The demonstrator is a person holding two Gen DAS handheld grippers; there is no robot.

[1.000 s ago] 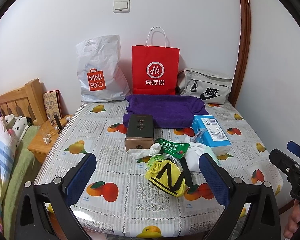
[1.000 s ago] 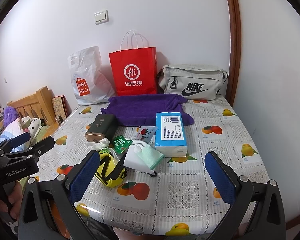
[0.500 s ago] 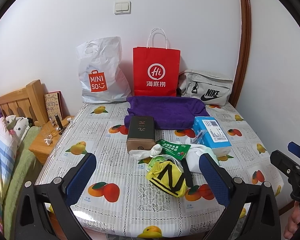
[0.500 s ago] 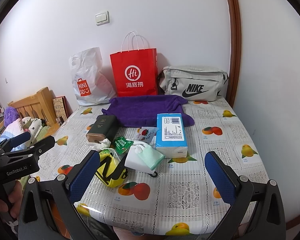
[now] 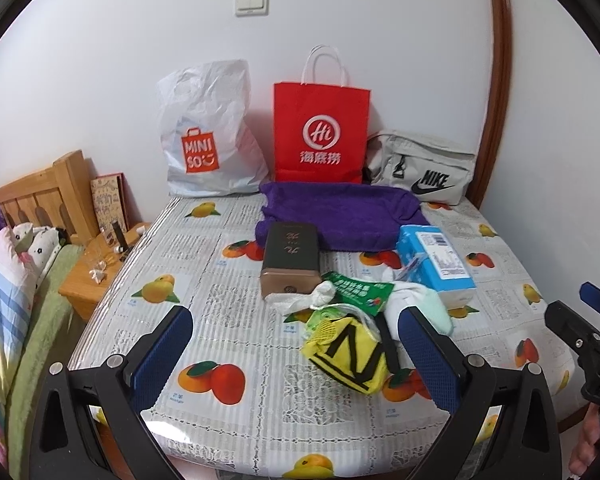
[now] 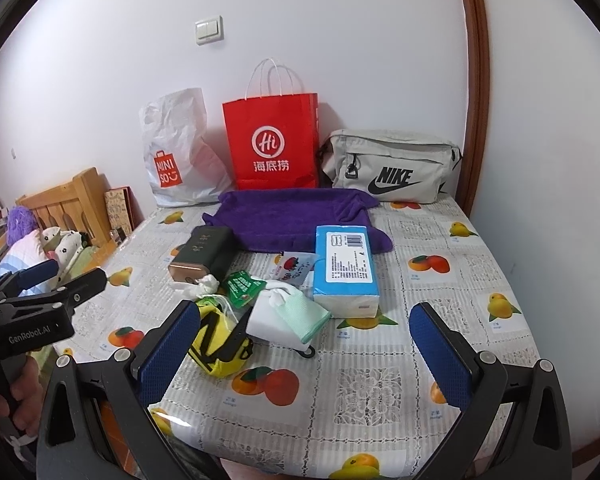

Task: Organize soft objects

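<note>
Soft things lie in a loose heap near the front middle of the table point(image 5: 228, 280): a yellow pouch point(image 5: 350, 354) with black stripes, a white and mint-green cloth point(image 6: 288, 314), a crumpled white tissue point(image 5: 300, 300), a green packet point(image 5: 358, 290) and a blue tissue pack point(image 6: 346, 270), with a purple towel point(image 6: 292, 216) spread flat behind them. Compared with a second ago almost nothing has changed; both views have only drifted slightly, so the heap sits a touch higher in each, and no item has been moved. The left gripper point(image 5: 296, 354) hovers over the near edge of the table with its jaws spread wide and empty; the yellow pouch lies between them, close to the right-hand jaw, not touched. The right gripper point(image 6: 304, 350) is likewise wide open and holding nothing; the pouch sits just beside its left-hand jaw and the white and green cloth lies just beyond, between the jaws. Behind the towel stand a white plastic bag point(image 5: 204, 128), a red paper bag point(image 5: 320, 132) and a grey waist bag point(image 6: 392, 166) against the wall.
</note>
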